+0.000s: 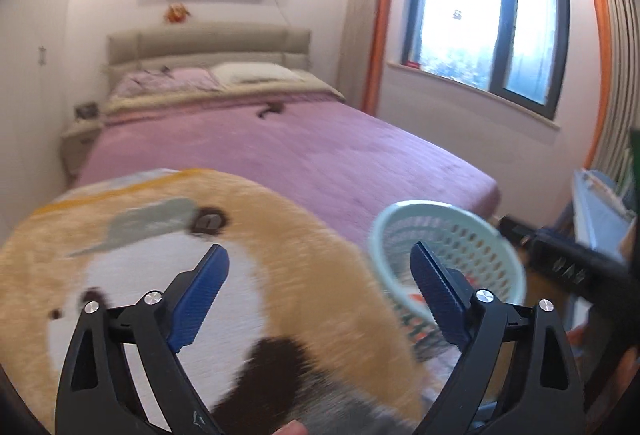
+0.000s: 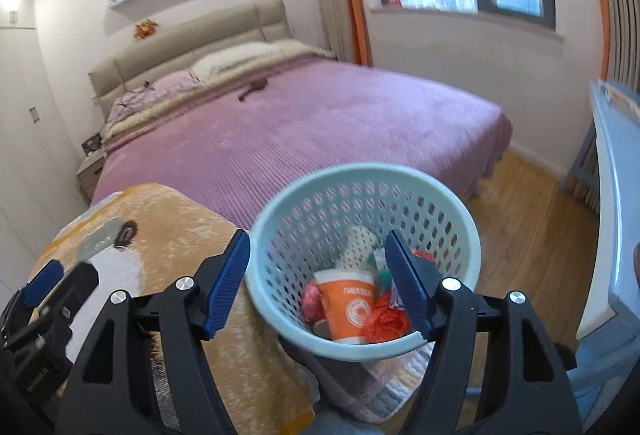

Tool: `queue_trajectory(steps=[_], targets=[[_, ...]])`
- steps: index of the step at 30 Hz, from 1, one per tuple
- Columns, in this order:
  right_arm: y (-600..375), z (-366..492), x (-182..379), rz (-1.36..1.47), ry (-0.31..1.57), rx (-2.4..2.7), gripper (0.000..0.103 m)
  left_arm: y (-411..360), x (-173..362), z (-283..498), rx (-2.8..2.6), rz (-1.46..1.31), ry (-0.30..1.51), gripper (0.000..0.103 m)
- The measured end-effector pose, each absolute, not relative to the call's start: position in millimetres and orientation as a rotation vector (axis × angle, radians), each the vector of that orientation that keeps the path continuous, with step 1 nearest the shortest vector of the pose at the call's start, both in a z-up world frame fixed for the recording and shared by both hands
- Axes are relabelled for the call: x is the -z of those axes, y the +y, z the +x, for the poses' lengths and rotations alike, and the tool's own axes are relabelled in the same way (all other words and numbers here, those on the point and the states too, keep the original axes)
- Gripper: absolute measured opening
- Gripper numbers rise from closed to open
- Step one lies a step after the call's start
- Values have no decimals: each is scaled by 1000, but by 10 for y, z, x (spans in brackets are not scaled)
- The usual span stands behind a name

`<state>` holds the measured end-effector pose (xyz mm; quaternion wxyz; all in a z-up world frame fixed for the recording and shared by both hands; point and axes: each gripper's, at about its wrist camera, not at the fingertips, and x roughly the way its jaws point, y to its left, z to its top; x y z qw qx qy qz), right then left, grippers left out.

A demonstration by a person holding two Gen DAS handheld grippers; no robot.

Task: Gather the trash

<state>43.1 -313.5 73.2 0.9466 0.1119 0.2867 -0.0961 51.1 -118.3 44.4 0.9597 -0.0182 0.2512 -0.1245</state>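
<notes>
Claws fill the lower part of both views, each spread wide with nothing between its blue pads. The left claw [image 1: 320, 275] points level across the room toward the headboard, held above a folded yellow plush blanket [image 1: 280, 255] with a cartoon print that lies at the foot of the bed [image 1: 320, 155]. Its right pad overlaps the near rim of the basket in that view, though whether it touches is unclear because of blur. The right claw [image 2: 318, 275] tilts downward, looking into the mint-green perforated basket [image 2: 452, 219]; its left pad sits just outside the basket's left rim and its right pad lies over the inside of the bowl, so the rim falls between the jaws without being pinched.

The basket sits at the bed's foot, right beside the yellow blanket and partly over a striped quilt edge. Inside it lies the collected trash: an orange paper cup [image 2: 350, 305] on its side, a crumpled red wrapper [image 2: 390, 319] touching the cup, a pink piece to the cup's left, and a pale dotted item behind them.

In the right wrist view the left claw's body shows at the lower left, over the blanket. A pink bedspread covers the bed, with a small dark object [image 1: 272, 109] lying on it near the pillows. A light blue desk [image 2: 616, 175] stands at the right, on the wooden floor [image 2: 528, 203].
</notes>
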Motion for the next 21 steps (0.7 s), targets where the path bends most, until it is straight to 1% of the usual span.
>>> queue_trajectory(steps=[4, 6, 7, 11, 21], targets=[[-2990, 229, -763, 193, 496, 209, 71, -914, -360, 302, 216, -37, 421, 93], [-2930, 117, -776, 169, 452, 222, 71, -815, -328, 172, 186, -66, 352, 96], [-2901, 65, -786, 158, 433, 226, 71, -781, -313, 136, 167, -68, 339, 96], [-2834, -73, -817, 115, 383, 246, 71, -732, -266, 82, 149, -53, 344, 96], [-2647, -241, -842, 53, 336, 225, 71, -617, -169, -40, 146, -82, 334, 96]])
